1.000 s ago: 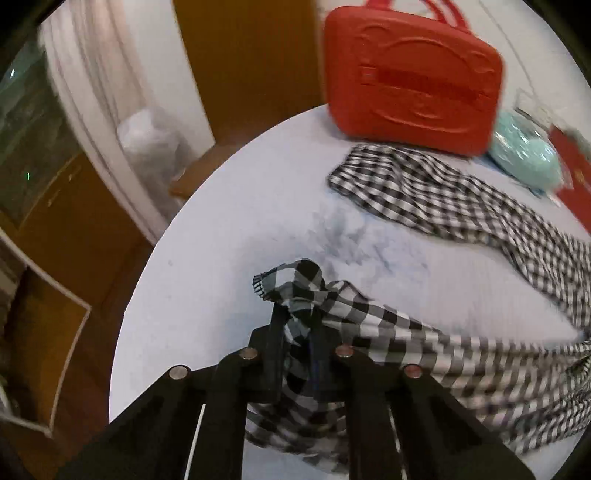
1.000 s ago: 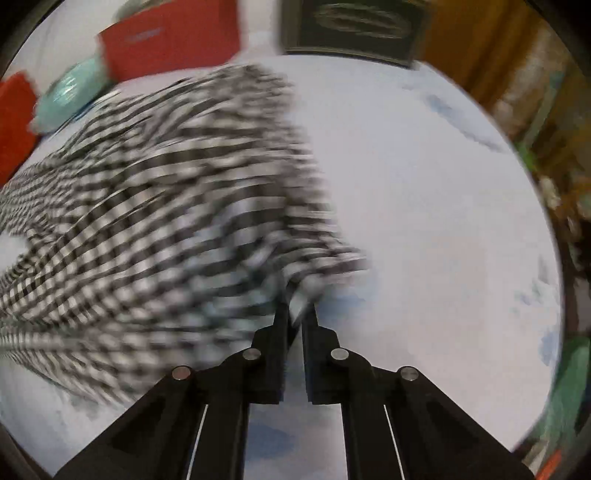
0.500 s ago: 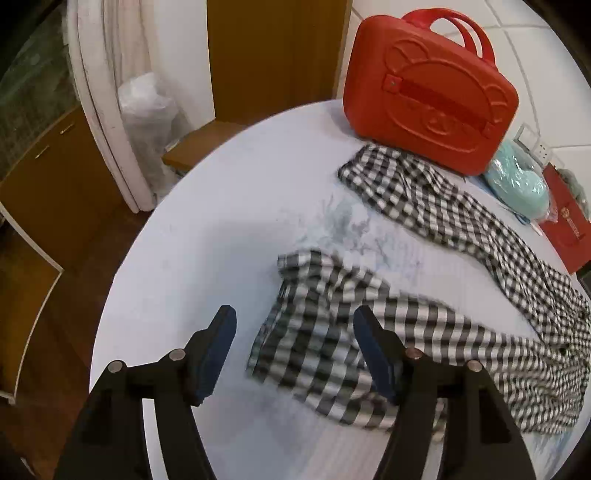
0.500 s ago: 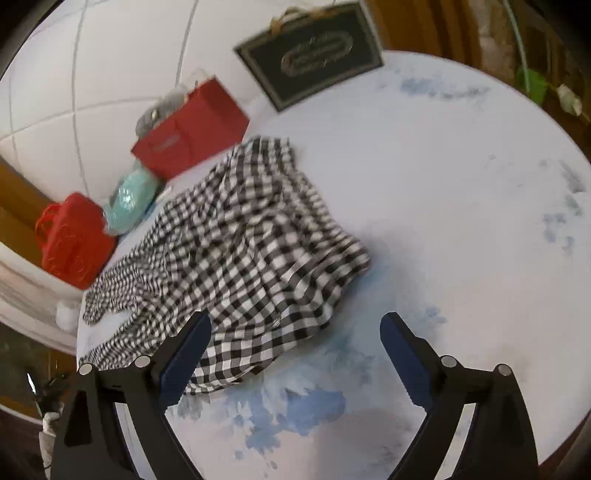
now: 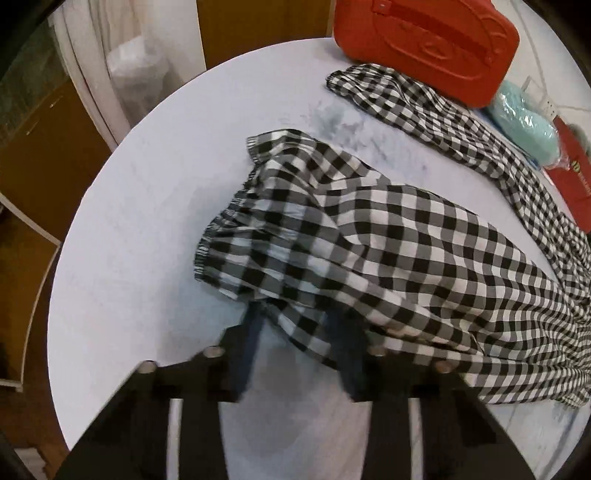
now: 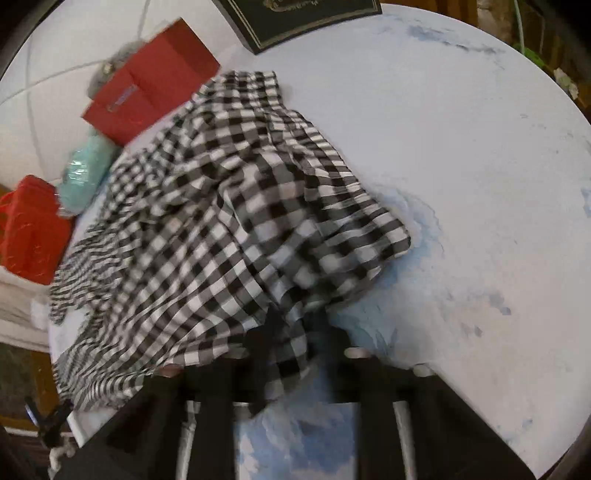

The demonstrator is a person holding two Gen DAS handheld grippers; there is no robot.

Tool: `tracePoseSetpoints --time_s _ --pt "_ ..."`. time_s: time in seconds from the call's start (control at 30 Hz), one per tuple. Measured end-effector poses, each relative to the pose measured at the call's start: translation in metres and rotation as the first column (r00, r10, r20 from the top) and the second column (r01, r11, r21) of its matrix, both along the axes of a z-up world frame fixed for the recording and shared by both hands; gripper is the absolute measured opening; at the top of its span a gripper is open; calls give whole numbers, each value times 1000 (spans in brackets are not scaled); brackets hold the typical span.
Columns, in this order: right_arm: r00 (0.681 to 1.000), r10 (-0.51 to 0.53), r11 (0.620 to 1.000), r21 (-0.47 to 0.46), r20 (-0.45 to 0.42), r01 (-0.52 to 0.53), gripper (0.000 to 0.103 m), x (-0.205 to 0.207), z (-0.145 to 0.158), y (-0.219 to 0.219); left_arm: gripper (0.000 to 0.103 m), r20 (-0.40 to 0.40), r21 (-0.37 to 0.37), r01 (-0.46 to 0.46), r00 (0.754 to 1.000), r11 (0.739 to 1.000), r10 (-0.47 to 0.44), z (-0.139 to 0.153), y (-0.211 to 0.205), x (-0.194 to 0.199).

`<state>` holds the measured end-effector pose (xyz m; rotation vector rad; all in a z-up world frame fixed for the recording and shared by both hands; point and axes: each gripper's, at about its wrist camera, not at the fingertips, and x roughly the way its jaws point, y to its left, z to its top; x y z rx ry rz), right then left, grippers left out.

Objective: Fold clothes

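The checked shirt [image 5: 388,236] lies spread on the round white table [image 5: 147,206]. It is black and white, and its long way runs from near the left tongs, across the table, to the right tongs.

The left tongs [image 5: 299,332] are closing. A bit of the near edge of the cloth sits between the jaws, just by the gathered cuff. The shirt lies in front of the tongs and off to the right.

The right tongs [image 6: 295,328] are closing too, with a fold of the near hem between the jaws. From here the shirt lies in front and off to the left.

Each hand is right at its own end of the cloth, so neither one is nearer.

Far off sit a red case [image 5: 424,40], a red bag [image 6: 147,85] and a dark box [image 6: 295,18]. The marks on them are too small and blurred to read.
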<state>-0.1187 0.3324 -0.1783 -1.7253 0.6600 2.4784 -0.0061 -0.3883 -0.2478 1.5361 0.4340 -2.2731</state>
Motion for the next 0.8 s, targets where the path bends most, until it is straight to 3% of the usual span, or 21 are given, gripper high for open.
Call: tracePoseSetpoints --time_s 0.03,0.07,0.23,0.37,0.43,0.5,0.53,0.57,0.6,0.63,0.67,0.8 --pt "1000 10 1000 14 2 -10 11 -2 -2 -3 9 1 12 -6 1000 1000 6 1 1 -2" --pt "1000 21 999 32 0 -21 7 -3 -2 -5 4 4 29 -13 1000 999 12 2 2 -5" --pt "996 -1 992 124 -86 12 2 36 42 11 4 15 13 -13 1000 1000 13 17 0 1" --pt "1000 -17 990 143 26 13 2 63 25 38 10 78 3 12 997 1000 -12 5 -6 1" --pt "1000 -22 994 109 12 20 2 70 25 44 14 68 -4 35 997 999 -34 12 -4 -4" --pt "999 -16 996 88 -41 20 6 72 38 44 22 0 -11 48 999 999 -48 34 -2 -12" --pt "997 -8 996 83 -75 14 13 71 47 43 43 -44 -17 57 997 998 -57 47 0 -19" --pt "994 9 997 77 -110 0 34 67 58 40 67 -91 -24 69 993 997 -71 60 3 -28" --pt "990 28 998 66 -135 -19 49 59 67 35 73 -134 -32 82 987 996 -85 72 5 -36" --pt "987 49 998 55 -155 -41 76 48 74 30 75 -170 -39 97 980 994 -103 81 6 -45" --pt "982 70 997 47 -174 -63 85 37 80 25 75 -193 -45 112 974 993 -119 87 6 -57" --pt "971 121 992 69 -204 -109 86 -15 94 7 75 -242 -42 137 960 990 -143 100 -2 -118"
